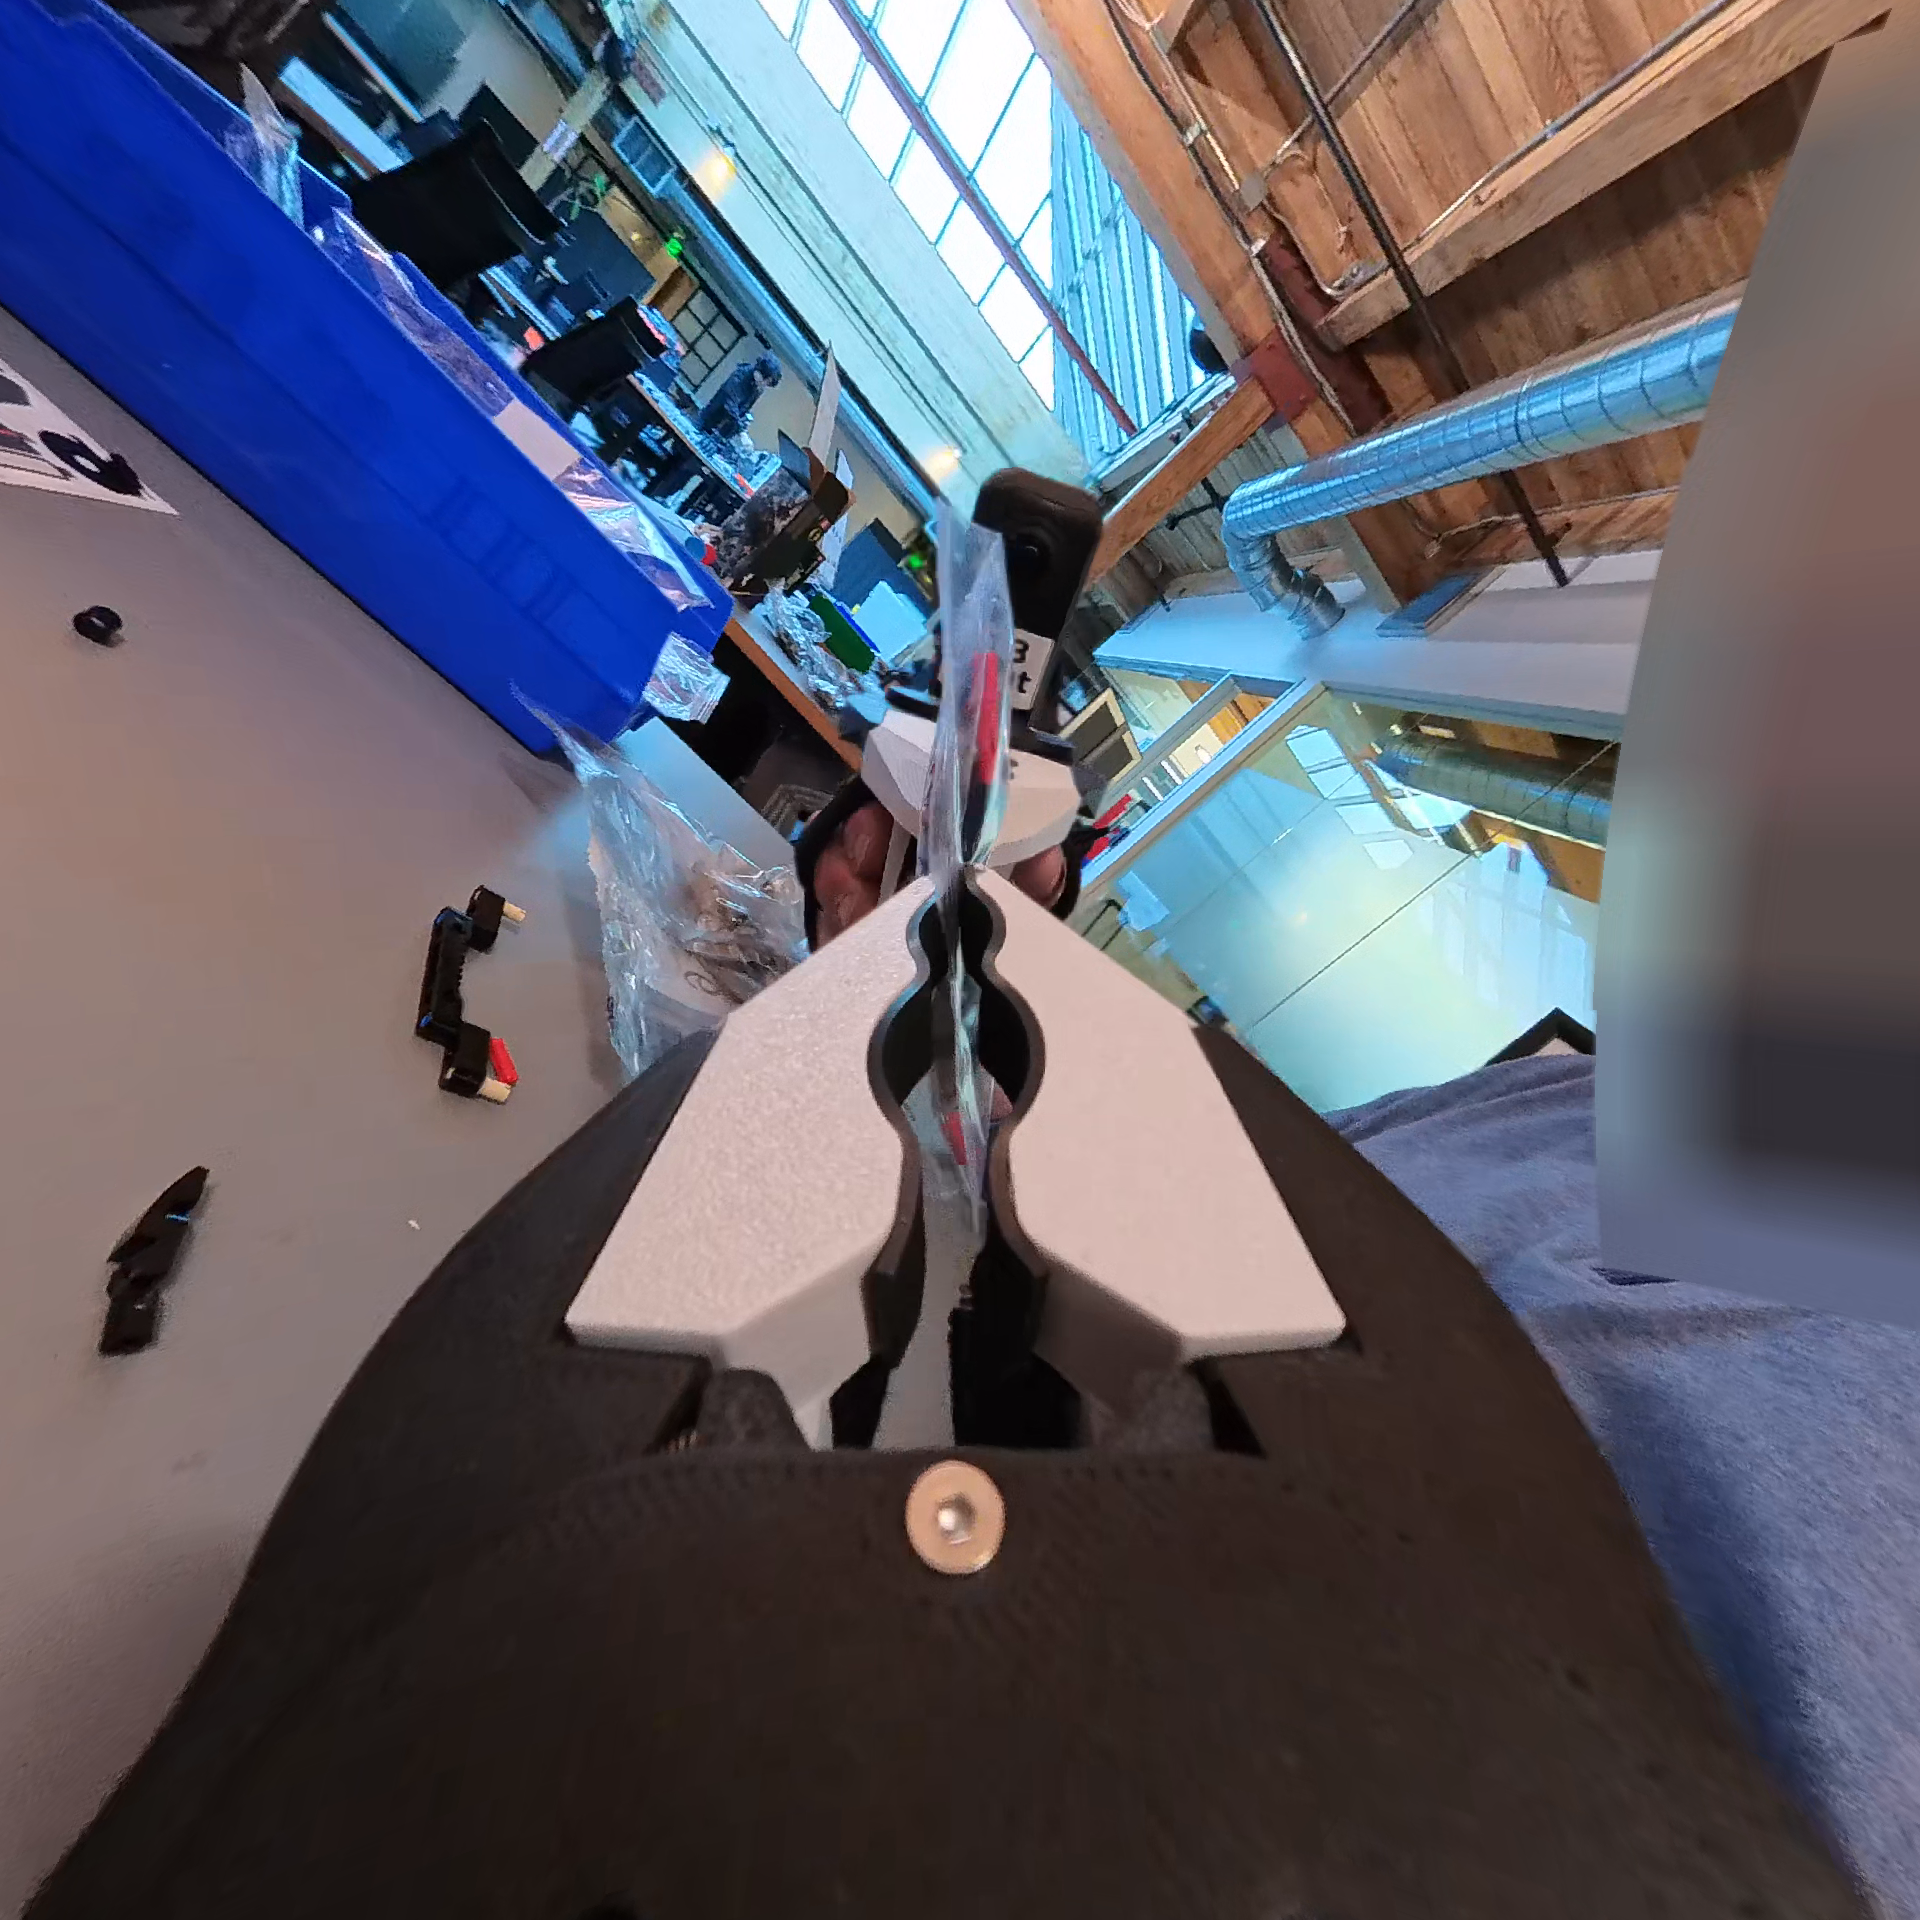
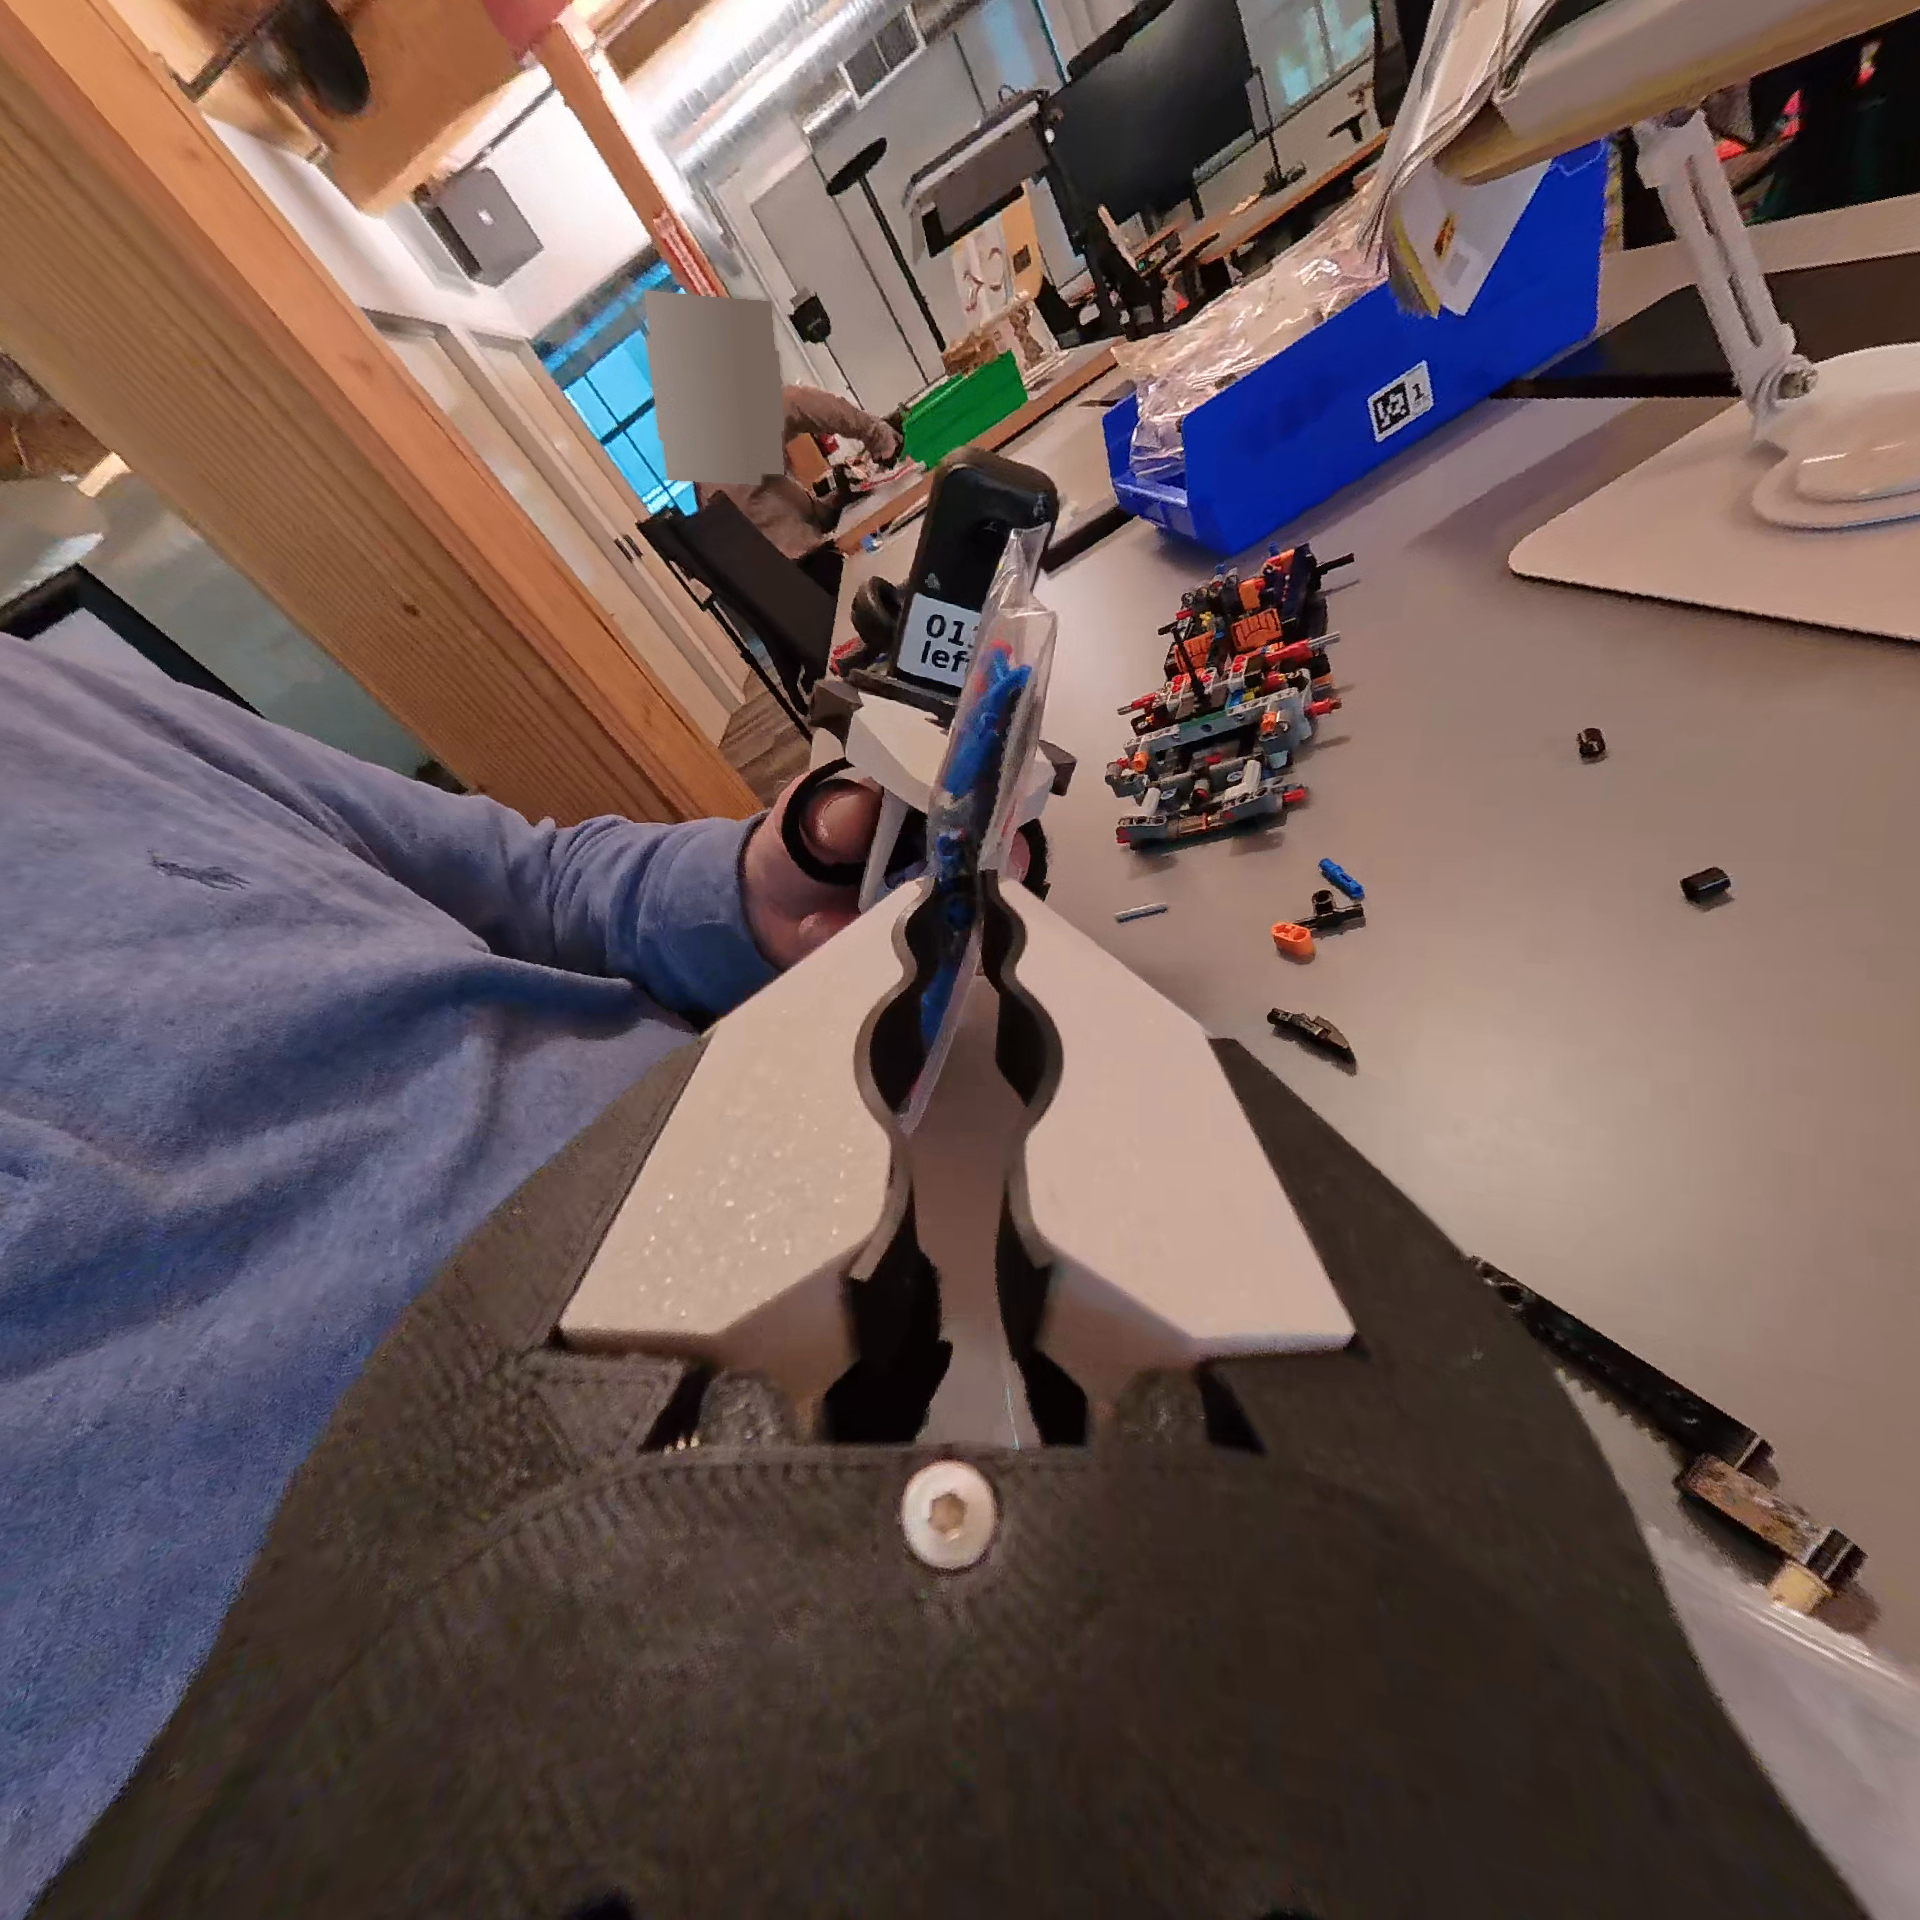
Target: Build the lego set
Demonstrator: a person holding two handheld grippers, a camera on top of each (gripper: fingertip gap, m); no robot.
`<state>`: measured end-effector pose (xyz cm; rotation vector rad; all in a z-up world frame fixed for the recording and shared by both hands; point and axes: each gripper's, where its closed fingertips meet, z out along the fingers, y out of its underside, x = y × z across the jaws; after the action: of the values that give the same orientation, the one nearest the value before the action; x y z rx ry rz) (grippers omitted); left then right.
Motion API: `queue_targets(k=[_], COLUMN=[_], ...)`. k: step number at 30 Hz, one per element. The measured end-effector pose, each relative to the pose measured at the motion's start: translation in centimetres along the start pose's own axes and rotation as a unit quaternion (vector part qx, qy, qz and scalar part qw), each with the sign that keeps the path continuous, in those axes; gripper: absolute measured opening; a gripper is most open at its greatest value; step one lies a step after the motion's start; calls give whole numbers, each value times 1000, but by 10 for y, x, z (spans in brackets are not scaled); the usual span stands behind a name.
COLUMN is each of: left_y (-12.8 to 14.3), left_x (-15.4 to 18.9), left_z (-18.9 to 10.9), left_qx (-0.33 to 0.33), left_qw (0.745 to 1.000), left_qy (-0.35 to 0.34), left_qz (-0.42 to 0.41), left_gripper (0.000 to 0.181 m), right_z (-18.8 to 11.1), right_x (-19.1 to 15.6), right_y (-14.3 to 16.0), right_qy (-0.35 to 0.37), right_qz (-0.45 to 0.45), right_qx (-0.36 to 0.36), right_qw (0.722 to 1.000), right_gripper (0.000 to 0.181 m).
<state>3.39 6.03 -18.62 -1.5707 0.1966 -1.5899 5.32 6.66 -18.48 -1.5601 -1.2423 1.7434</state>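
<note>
We see the left gripper (image 1: 961, 894) with its fingers pressed together on a clear bag of small parts (image 1: 971, 748), raised off the grey table (image 1: 260, 831). Facing it tip to tip, the right gripper (image 2: 961, 894) pinches the same bag. The half-built lego model (image 2: 1231, 707) sits on the table, well apart.

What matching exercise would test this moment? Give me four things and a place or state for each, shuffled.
Things:
1. small clear parts bag
2. partly built model
3. blue bin
4. orange piece

Places or states:
A. standing on the grey table, beyond the loose pieces
B. pinched from opposite sides by the left gripper and right gripper
C. lying loose on the table beside a black piece
D. filled with plastic bags

Pairs: 1-B, 2-A, 3-D, 4-C
</note>
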Motion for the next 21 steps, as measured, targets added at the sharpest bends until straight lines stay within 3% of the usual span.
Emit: queue_targets(k=[6,21], left_y=[11,10], left_x=[5,18], left_z=[2,8], left_qx=[-42,-41], left_qw=[998,996], left_qy=[6,14], left_qz=[36,77], left_gripper=[18,7], right_z=[-4,-15], right_x=[-3,-6], right_y=[-11,-30], right_qy=[-12,-36], right_qz=[14,27], right_qx=[25,88], right_qw=[1000,995], right_gripper=[4,4])
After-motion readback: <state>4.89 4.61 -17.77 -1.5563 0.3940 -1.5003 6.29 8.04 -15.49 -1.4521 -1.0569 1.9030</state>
